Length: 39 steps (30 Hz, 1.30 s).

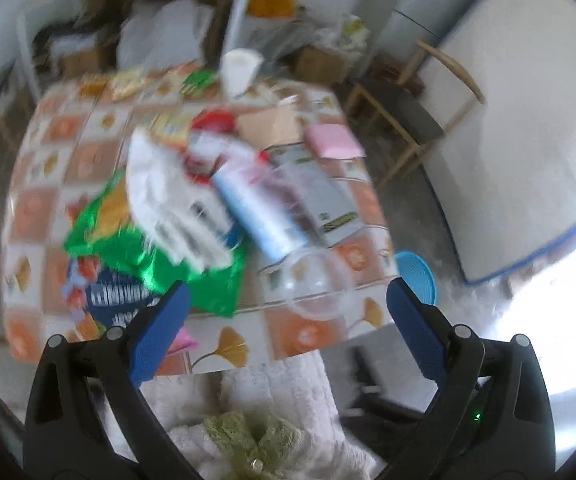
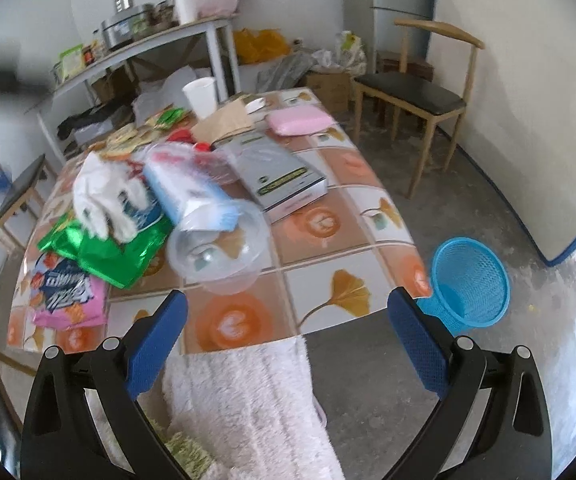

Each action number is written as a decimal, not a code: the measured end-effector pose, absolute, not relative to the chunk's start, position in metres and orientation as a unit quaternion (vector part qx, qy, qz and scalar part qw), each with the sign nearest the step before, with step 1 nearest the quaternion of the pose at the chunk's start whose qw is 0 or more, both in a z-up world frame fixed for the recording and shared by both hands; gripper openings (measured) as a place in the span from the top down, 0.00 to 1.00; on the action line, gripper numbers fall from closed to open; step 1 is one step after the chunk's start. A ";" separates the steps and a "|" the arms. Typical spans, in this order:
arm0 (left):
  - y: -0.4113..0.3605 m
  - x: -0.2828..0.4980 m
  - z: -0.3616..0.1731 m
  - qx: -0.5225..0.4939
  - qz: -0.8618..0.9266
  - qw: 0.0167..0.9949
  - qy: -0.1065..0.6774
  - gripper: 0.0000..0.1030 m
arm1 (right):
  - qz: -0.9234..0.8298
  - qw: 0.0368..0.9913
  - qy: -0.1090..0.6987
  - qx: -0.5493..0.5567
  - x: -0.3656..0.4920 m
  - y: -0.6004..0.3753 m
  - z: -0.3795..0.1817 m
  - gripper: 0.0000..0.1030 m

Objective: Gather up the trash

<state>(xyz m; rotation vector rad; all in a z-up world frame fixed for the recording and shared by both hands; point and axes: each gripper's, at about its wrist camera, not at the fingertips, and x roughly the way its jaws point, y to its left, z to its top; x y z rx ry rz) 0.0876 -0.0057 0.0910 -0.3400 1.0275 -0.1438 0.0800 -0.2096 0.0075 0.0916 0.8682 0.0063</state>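
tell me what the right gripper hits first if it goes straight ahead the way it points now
Probably the clear plastic bowl near the table edge: it sits straight ahead of the open right gripper. Depth is hard to judge, and a lower path would meet the table edge first.

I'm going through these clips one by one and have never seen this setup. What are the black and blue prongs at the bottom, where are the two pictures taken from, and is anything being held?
No robot here: a person carries a two-finger gripper in each hand, with a fisheye camera on each looking along its fingers. The blurred picture is from the left gripper, the sharper one from the right gripper. The blue pads are the fingertips. Both grippers stand wide open and hold nothing.

Ahead is a table with a tiled cloth, littered with trash: a green wrapper, a pink snack bag, crumpled white paper, a clear plastic bowl, a blue-and-white pack, a grey box and a white cup. A blue basket stands on the floor beside the table, likely for the trash.
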 end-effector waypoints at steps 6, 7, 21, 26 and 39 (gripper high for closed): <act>0.052 0.078 0.044 -0.185 -0.012 0.883 0.431 0.08 | -0.008 0.915 0.399 0.055 0.087 -0.221 0.006 0.05; 0.059 0.077 0.039 -0.185 -0.006 0.888 0.421 0.08 | -0.004 0.920 0.389 0.054 0.088 -0.221 0.007 0.05; 0.091 0.153 0.015 -0.131 -0.003 0.904 0.406 0.23 | 0.096 0.902 0.392 0.154 0.143 -0.238 -0.006 0.22; 0.092 0.179 -0.011 -0.133 -0.003 0.880 0.456 0.41 | 0.120 0.875 0.433 0.178 0.168 -0.233 -0.024 0.42; 0.093 0.172 -0.013 -0.135 0.005 0.887 0.441 0.77 | 0.105 0.852 0.494 0.141 0.180 -0.218 -0.050 0.90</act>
